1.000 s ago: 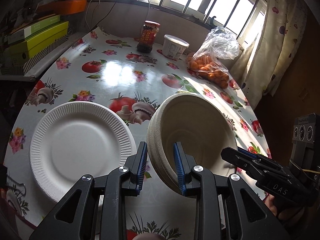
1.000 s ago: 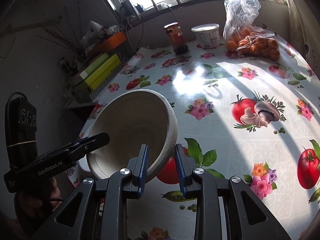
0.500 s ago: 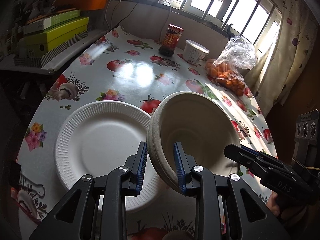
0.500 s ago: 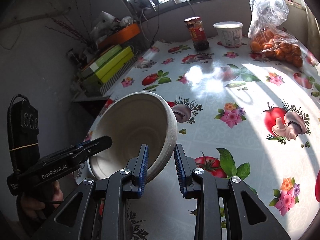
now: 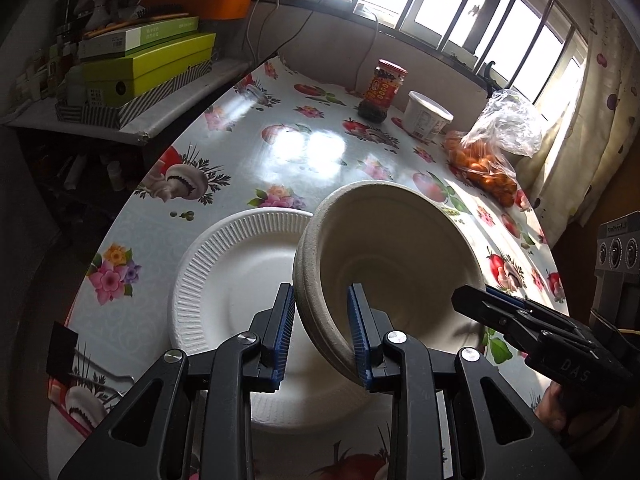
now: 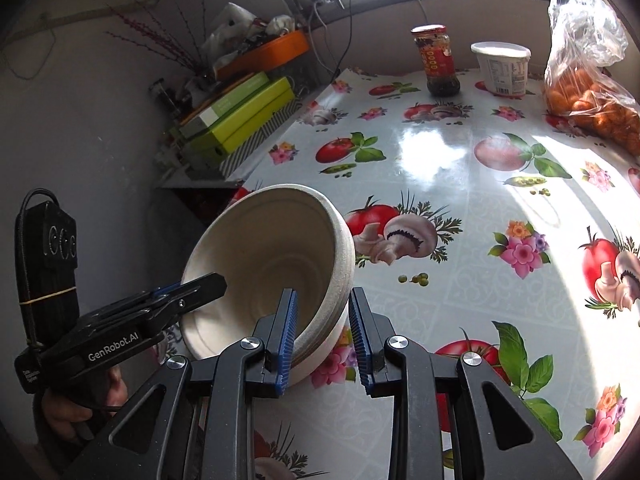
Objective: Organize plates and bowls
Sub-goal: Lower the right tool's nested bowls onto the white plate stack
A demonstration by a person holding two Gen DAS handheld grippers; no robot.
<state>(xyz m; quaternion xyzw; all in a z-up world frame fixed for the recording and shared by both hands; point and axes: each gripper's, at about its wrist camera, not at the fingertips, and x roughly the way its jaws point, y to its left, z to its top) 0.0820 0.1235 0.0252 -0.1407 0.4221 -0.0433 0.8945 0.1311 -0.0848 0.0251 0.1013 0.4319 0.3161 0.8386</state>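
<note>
Left wrist view: both tongs, left [image 5: 322, 330] and right [image 5: 466, 300], clamped opposite rim walls of a tilted bowl [image 5: 396, 248] above the plate [image 5: 232, 280] on the surface [image 5: 320, 148]; likely light, crushable pulp, best gripped at the rim.

A glossy surface [image 5: 240, 152] printed with tomatoes, mushrooms and flowers carries a white paper plate [image 5: 236, 276] just ahead of the left tongs [image 5: 320, 332]. Far beyond them stand a sauce jar [image 5: 382, 92], a white tub [image 5: 426, 116] and a bag of oranges [image 5: 486, 164].
</note>
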